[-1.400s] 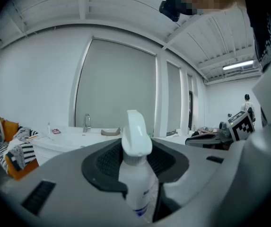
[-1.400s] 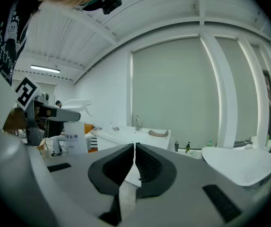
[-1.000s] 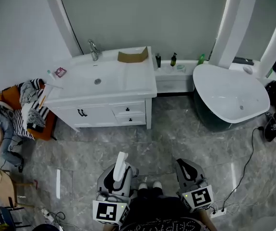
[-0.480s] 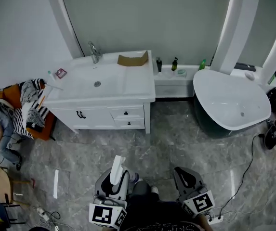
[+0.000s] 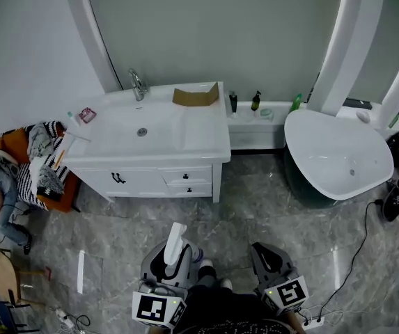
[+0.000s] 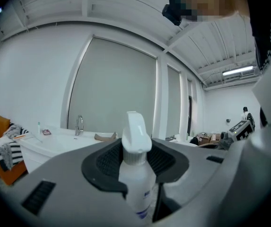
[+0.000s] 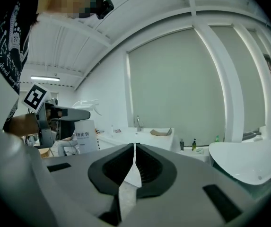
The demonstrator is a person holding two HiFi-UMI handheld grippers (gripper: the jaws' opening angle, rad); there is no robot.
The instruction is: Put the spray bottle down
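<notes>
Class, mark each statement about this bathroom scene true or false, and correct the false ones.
1. The left gripper holds a white spray bottle, nozzle up. True.
2. The right gripper grips a bottle too. False: its fingers are together with nothing between them.
3. A piece of brown cardboard lies on the vanity counter, right of the tap in the head view. True.
4. The bathtub stands left of the vanity counter. False: in the head view it stands to the counter's right.
</notes>
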